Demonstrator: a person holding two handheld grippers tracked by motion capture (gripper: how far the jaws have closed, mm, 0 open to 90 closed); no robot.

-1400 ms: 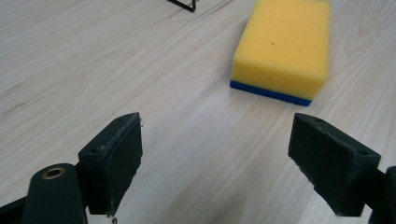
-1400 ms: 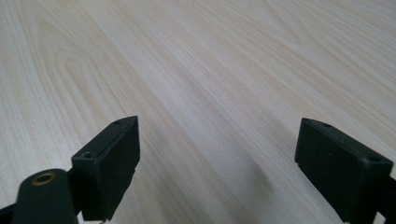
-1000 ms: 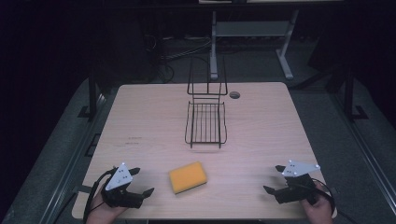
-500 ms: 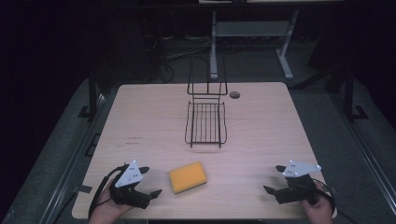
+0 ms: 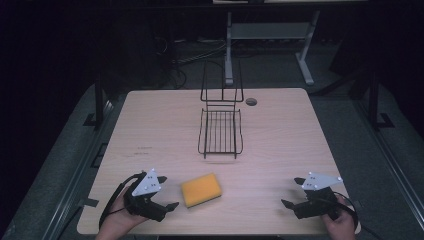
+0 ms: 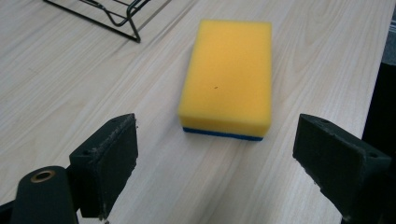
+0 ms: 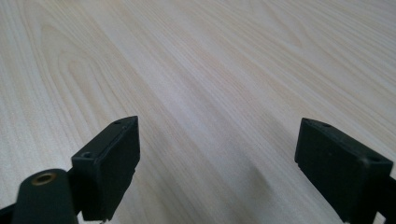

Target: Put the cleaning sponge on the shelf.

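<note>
High view: left gripper (image 5: 169,206) held low at the near left corner of the table (image 5: 150,120), jaws spread and pointed toward the sponge (image 5: 201,189), nothing between them. Sponge flat on the wood, just ahead of those jaw tips and slightly off to one side, apart from them, yellow face up. Right gripper (image 5: 289,204) low at the near right corner, well apart from the sponge, jaws spread, empty, tips aimed across the table toward the left gripper. Wire rack (image 5: 220,131) standing farther up the table, beyond the sponge as seen from the left gripper, well clear of both claws; upright back end on the far side. Small dark round fitting (image 5: 251,101) in the tabletop beside the rack's far end. Left gripper view: left gripper (image 6: 215,154) wide open, black pads at either side of the lower frame, bare wood between them. Sponge (image 6: 227,73) straight ahead, centred in the gap line but beyond the pads, not touching either; long side running away from the claw, thin blue layer visible along its near bottom edge. Corner of the wire rack (image 6: 119,11) farther off, ahead and to the left of the claw. Right gripper view: right gripper (image 7: 217,156) wide open, pads apart, holding nothing; pale wood grain of the table (image 7: 201,60) ahead and beneath.
</note>
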